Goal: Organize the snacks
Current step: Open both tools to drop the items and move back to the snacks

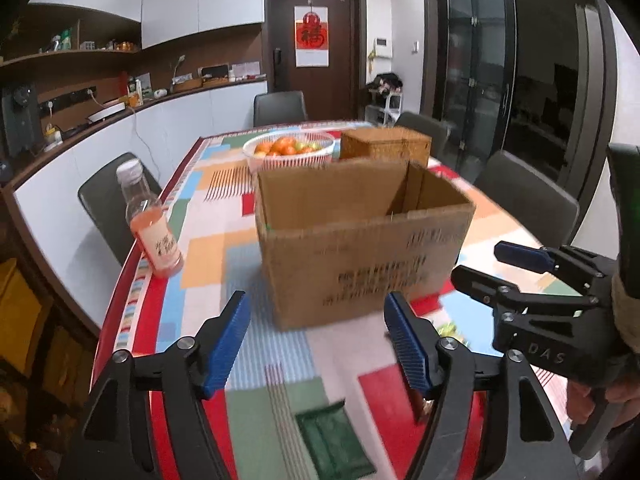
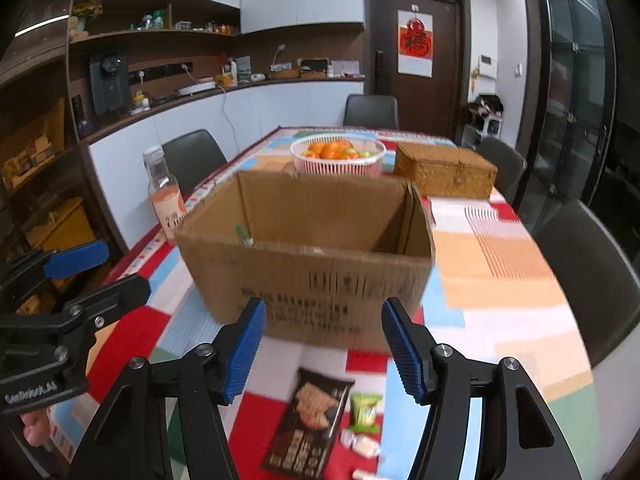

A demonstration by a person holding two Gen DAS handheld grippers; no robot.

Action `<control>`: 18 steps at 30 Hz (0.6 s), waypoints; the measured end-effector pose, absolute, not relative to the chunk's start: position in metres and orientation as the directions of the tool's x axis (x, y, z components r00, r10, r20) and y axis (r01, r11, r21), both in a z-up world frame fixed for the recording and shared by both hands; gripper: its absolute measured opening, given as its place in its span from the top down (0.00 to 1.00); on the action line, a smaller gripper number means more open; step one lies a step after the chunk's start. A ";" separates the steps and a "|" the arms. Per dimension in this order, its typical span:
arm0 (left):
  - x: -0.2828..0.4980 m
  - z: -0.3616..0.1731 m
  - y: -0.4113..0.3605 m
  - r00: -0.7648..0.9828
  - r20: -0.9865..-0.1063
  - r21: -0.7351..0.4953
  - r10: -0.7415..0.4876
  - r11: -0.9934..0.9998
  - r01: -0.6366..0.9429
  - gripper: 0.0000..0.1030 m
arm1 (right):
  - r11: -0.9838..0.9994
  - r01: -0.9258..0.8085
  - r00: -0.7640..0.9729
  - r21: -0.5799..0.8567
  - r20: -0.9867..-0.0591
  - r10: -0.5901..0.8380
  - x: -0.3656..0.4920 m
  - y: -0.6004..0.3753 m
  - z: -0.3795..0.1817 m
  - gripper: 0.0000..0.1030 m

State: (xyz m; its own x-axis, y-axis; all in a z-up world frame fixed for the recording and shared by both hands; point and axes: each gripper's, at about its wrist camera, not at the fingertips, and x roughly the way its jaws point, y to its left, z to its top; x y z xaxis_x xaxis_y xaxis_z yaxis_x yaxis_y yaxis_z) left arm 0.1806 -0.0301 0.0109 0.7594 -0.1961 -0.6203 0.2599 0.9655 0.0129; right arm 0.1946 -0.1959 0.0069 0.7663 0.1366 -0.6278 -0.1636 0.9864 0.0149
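Snacks lie on the tablecloth right under my right gripper (image 2: 324, 350), whose jaws stand wide and hold nothing: a dark brown packet (image 2: 310, 420) with its long axis running away from me toward the cardboard box (image 2: 308, 256), a small green packet (image 2: 365, 411) just beside it on the right, and pale wrapped sweets (image 2: 362, 446) nearer me. My left gripper (image 1: 318, 346), equally wide and empty, hangs off to the left with only a green packet (image 1: 334, 440) below it. So I judge my right hand nearer the cluster, with the open box straight ahead between the pads.
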 end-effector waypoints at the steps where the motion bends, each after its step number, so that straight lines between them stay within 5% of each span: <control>1: 0.178 0.006 -0.030 0.751 -0.630 0.010 -0.196 0.965 0.261 0.33 | 0.987 -0.162 0.758 0.022 -0.637 0.139 0.191 -0.196 0.002 0.41; 18: 0.163 -0.092 -0.021 0.516 -0.830 -0.104 -0.212 0.967 0.231 0.33 | 0.988 -0.145 0.574 0.062 -0.808 0.135 0.180 -0.187 -0.086 0.41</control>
